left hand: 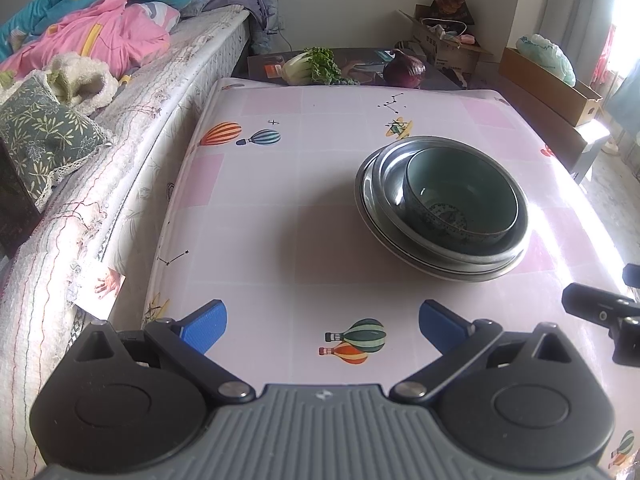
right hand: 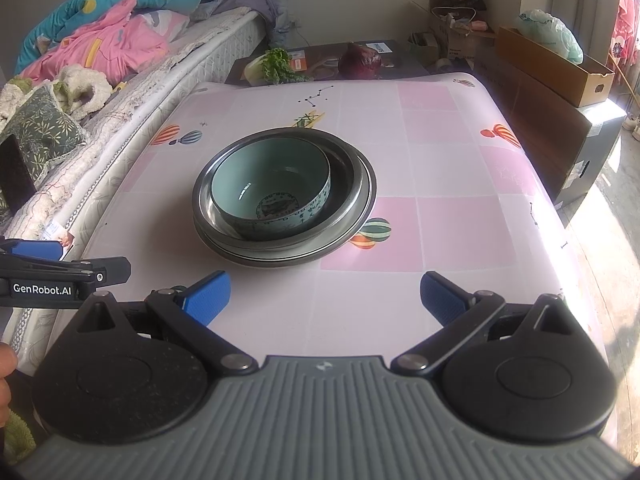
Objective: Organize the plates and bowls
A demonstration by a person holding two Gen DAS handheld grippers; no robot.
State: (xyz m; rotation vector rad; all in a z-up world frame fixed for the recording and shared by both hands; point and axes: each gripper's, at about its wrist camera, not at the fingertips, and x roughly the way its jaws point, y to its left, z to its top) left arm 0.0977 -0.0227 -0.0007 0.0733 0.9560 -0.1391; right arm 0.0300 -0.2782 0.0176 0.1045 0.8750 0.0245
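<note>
White "GenRobot.AI" lettering on the black left tongs (right hand: pixel 24 254) body.

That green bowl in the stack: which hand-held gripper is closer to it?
Right, slightly. The right hand-held gripper faces the green bowl almost head-on; the left hand-held gripper sits back, left of it. Both are open.

"GenRobot.AI" in white on black body of left claw (right hand: pixel 64 276), seen at left edge of right wrist view. Small white logo mark on grey ribbed housing of each claw, not legible as text. Dark characters around band of teal bowl (right hand: pixel 276 196), too small to read. Print on far boxes blurred.
</note>
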